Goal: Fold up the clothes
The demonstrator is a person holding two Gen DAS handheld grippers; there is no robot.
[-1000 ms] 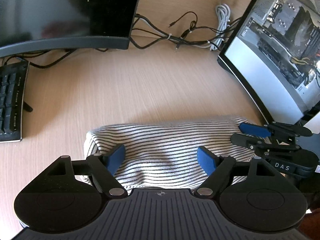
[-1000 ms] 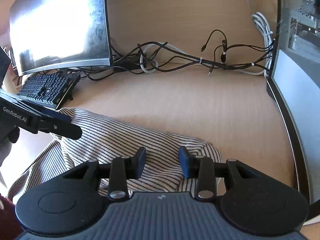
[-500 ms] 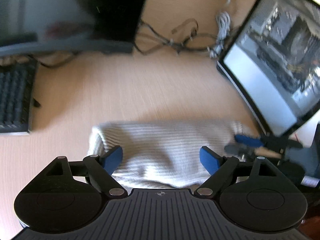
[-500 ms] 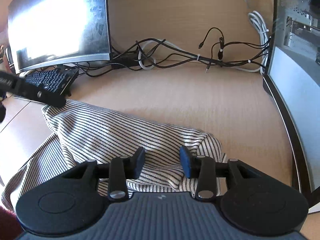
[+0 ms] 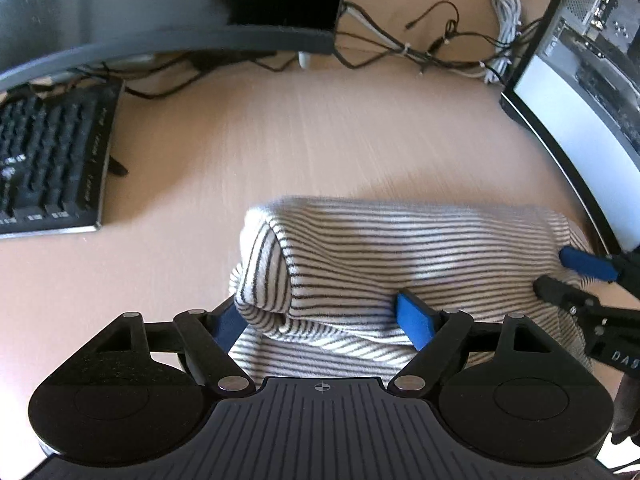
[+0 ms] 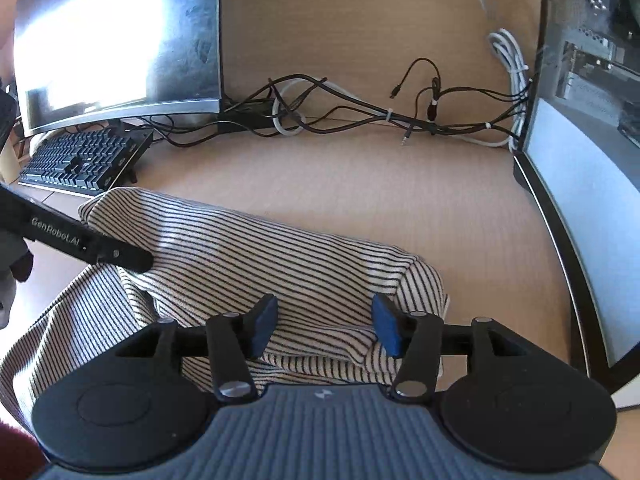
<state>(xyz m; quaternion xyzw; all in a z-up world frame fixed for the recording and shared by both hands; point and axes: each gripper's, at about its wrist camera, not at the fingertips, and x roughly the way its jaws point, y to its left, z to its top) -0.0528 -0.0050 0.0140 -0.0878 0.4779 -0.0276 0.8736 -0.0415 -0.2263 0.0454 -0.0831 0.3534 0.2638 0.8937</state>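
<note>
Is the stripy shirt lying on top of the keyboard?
No, the striped shirt lies on the bare wooden desk, while the keyboard sits apart beside the monitor.

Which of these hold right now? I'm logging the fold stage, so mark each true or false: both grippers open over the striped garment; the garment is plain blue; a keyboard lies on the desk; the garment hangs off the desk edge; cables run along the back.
1. Both grippers, left gripper and right gripper, are open over the striped garment: true.
2. The garment is plain blue: false, cream with dark stripes.
3. A keyboard lies on the desk: true.
4. The garment hangs off the desk edge: false, it lies bunched on the desk.
5. Cables run along the back: true.
</note>
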